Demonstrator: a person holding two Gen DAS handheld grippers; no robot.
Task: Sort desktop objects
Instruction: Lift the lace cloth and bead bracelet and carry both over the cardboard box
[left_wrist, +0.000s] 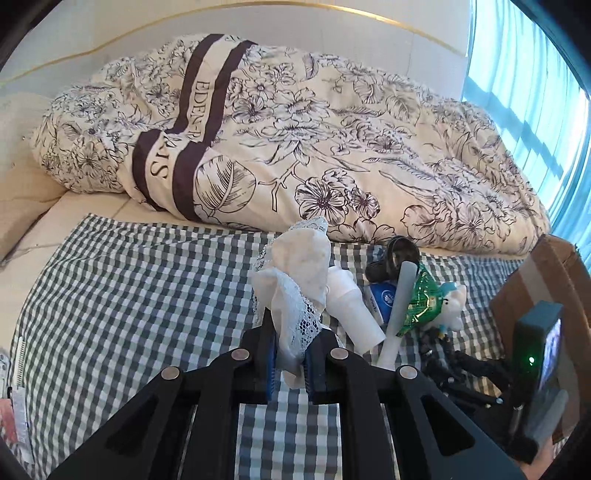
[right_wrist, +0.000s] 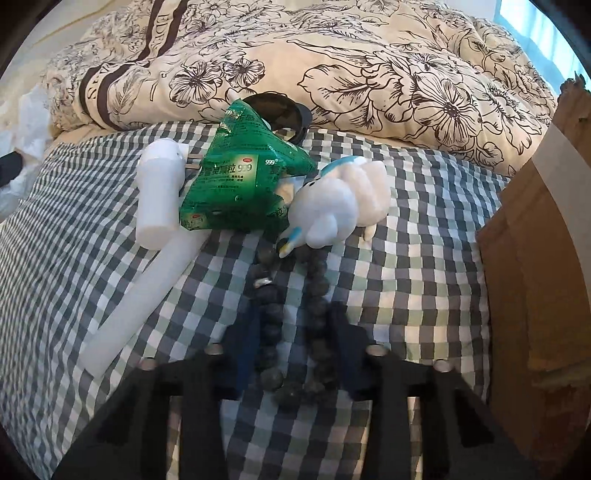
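In the left wrist view my left gripper (left_wrist: 293, 354) is shut on a white lace-edged cloth (left_wrist: 295, 280), which stands up from between the blue pads above the checked cloth (left_wrist: 129, 295). To its right lies a pile: a white plastic bottle (left_wrist: 351, 306), a green sachet (left_wrist: 421, 299) and a white plush toy (left_wrist: 450, 302). In the right wrist view my right gripper (right_wrist: 291, 354) is open and blurred. Its fingers straddle a dark bead bracelet (right_wrist: 273, 325) that lies flat and runs up to the plush toy (right_wrist: 340, 199). The green sachet (right_wrist: 240, 173) leans on the bottle (right_wrist: 159, 188).
A cardboard box (right_wrist: 535, 258) stands close on the right. A flowered duvet (right_wrist: 332, 55) is heaped behind the pile. Black sunglasses (right_wrist: 284, 110), a translucent tube (right_wrist: 140, 295) and a blue pack (left_wrist: 384, 299) also lie in the pile. Small items sit at the cloth's left edge (left_wrist: 14, 387).
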